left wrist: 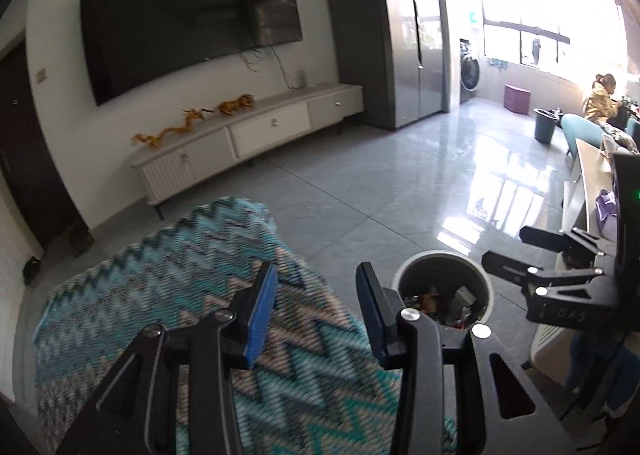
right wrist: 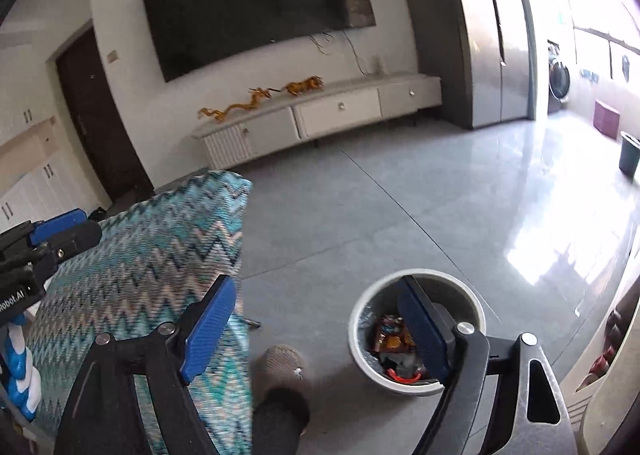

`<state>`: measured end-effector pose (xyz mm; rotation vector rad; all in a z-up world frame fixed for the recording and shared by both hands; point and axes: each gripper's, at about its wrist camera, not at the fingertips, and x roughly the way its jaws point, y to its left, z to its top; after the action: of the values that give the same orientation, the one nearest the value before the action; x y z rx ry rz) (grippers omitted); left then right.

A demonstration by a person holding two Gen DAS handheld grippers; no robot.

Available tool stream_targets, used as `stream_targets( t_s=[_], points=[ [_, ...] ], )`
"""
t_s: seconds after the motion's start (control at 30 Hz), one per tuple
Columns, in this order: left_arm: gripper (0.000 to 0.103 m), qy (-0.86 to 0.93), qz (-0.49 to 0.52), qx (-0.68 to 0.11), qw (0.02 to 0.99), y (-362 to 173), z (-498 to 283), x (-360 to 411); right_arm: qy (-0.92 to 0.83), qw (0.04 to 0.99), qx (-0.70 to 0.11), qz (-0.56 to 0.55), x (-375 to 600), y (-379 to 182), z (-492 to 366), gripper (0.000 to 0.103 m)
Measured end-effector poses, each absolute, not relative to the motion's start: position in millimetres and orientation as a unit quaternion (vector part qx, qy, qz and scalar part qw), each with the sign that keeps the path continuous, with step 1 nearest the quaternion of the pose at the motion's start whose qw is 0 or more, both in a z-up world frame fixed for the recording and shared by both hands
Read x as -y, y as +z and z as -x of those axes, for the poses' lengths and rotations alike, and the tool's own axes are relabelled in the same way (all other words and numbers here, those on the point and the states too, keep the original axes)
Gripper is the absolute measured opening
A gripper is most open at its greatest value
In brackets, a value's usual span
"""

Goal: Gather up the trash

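**Both grippers empty above the bin — between pickups**

Left gripper [left wrist: 316, 295]: jaws partly apart, nothing between the pads. It hangs over the edge of the zigzag cloth [left wrist: 180, 275], beside the bin [left wrist: 442, 261].

Right gripper [right wrist: 316, 335]: jaws spread wide, nothing between them. In its own view it sits above the floor [right wrist: 360, 215], with one finger crossing in front of the bin's rim.

Bin: white rim, dark inside, upright on the floor just beside the cloth-covered furniture. Trash [right wrist: 390, 339] lies at the bottom: wrappers, an orange-and-red packet, some dark pieces. No trash visible on the floor nearby or on the cloth. A slippered foot [right wrist: 282, 365] stands between cloth and bin.

Judgement: a drop looks complete, since both grippers are empty and the bin holds litter. The step in hand is locating the next piece. None shows in either view, so the next move calls for turning the cameras to other surfaces, then approaching with jaws open.
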<state>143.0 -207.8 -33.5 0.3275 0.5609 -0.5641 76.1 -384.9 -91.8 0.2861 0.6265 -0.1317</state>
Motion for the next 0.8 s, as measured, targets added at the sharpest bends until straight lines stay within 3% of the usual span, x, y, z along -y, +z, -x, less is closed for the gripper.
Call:
stream_targets(
  t_s=[0.17,0.4,0.8],
  points=[
    [0.052,-0.219,-0.149,-0.243,0.933,-16.3,-119.8,152.5,-0.048,0.950,-0.288,-0.113,340.3,-70.2,-67.7,0.092],
    [0.058,-0.153,-0.128,-0.210,0.957,-2.1,-83.3,98.1,-0.053,0.962,-0.255,-0.081,292.8,-47.2,-49.3,0.102],
    [0.059,-0.080,-0.088,-0.180,0.976,6.3,-40.1,54.5,-0.052,0.975,-0.201,-0.076,262.8,-19.9,-6.2,0.103]
  ],
)
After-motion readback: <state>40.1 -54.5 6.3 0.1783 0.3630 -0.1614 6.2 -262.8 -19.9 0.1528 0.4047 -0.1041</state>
